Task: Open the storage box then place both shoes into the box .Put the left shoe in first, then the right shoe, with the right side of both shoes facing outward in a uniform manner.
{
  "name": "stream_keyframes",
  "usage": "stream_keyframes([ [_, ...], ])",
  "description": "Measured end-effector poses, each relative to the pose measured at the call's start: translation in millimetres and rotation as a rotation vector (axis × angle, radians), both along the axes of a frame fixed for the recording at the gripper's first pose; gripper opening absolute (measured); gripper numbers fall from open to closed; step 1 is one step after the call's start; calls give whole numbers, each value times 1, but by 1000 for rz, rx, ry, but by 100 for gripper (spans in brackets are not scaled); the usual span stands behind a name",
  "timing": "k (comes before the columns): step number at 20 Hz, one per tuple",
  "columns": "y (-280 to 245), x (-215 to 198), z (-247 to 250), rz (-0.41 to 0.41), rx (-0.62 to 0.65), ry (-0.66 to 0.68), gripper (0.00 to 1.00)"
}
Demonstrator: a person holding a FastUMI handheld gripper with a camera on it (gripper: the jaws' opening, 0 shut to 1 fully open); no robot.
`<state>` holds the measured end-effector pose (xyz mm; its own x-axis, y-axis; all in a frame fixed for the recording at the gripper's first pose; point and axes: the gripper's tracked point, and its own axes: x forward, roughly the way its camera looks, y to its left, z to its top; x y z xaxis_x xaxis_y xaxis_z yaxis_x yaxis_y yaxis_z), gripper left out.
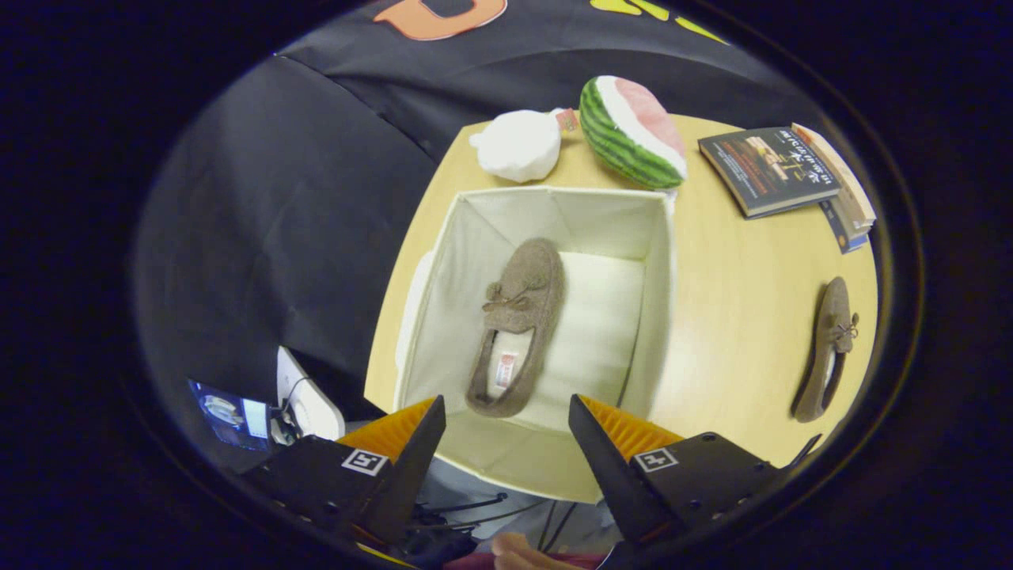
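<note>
The open cream fabric storage box (443,317) sits mid-desk with one brown felt shoe (518,324) inside; the other brown felt shoe (827,348) lies near the desk's (728,317) right edge. Your gripper (506,416) hangs spread above the box, holding nothing.

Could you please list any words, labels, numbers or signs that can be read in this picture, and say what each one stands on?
No text reads clearly enough to quote.
Dark-covered book on the round wooden table: cover lettering too blurred to read.
Brown felt slipper inside the open white fabric storage box: a small insole tag, too small to read.
White plush toy: small tag, unreadable.
Open gripper: square coded markers, not words.
</note>
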<state>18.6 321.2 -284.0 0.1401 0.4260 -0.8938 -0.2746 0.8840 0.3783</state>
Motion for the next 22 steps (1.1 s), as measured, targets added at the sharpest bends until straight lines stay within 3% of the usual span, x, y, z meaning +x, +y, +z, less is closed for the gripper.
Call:
stream_keyframes([
  [10, -219, 36, -7, -159, -91, -50, 97],
  [18, -389, 65, -81, -286, -281, -43, 96],
  [22, -434, 69, -120, -295, -354, -18, 96],
])
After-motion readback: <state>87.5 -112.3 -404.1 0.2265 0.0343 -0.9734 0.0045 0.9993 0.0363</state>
